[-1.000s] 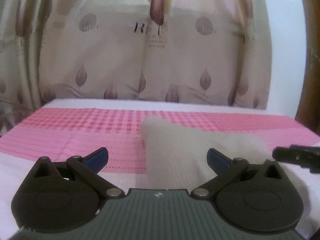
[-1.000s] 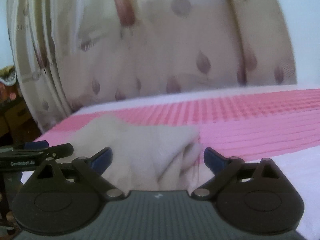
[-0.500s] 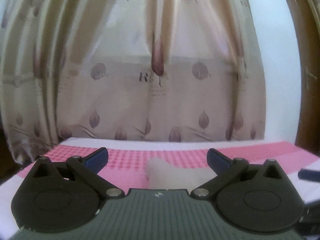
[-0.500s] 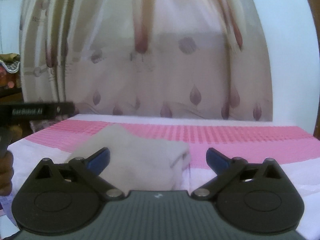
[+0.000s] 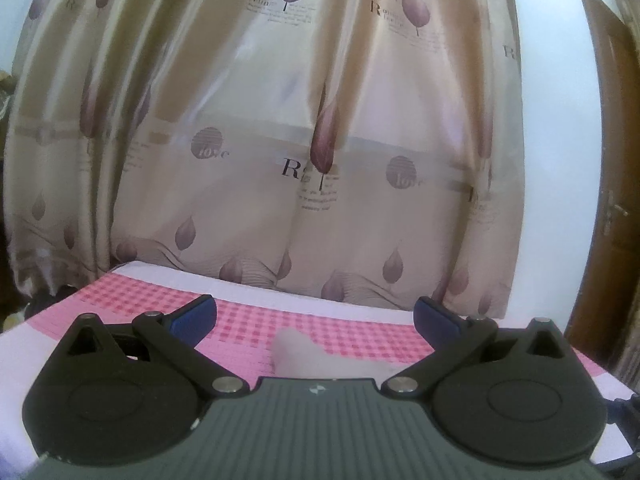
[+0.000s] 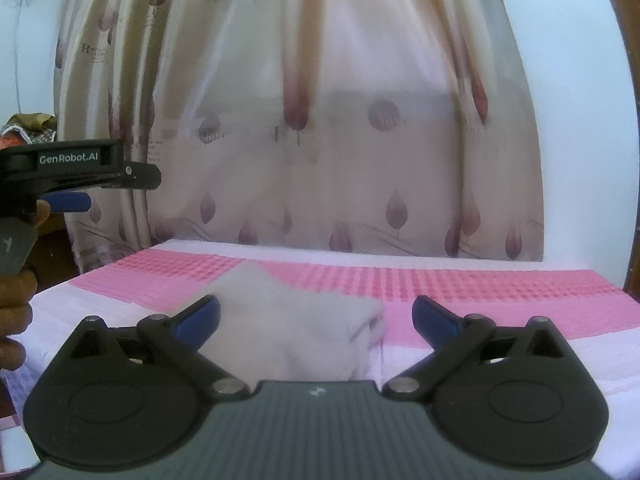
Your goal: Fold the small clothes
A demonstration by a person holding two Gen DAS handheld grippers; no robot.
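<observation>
Beige knit garment [image 6: 296,328] lies folded on the pink-checked bed [image 6: 500,292], low in the centre of both frames. Both the left tongs [image 5: 314,316] and the right tongs [image 6: 316,316] stand spread wide above it, holding nothing. My guess is that the loose edge at the garment's lower right could spring open if a blue pad snags it on a careless descent.

Leaf-print curtain [image 5: 280,160], white wall [image 6: 580,120]
</observation>
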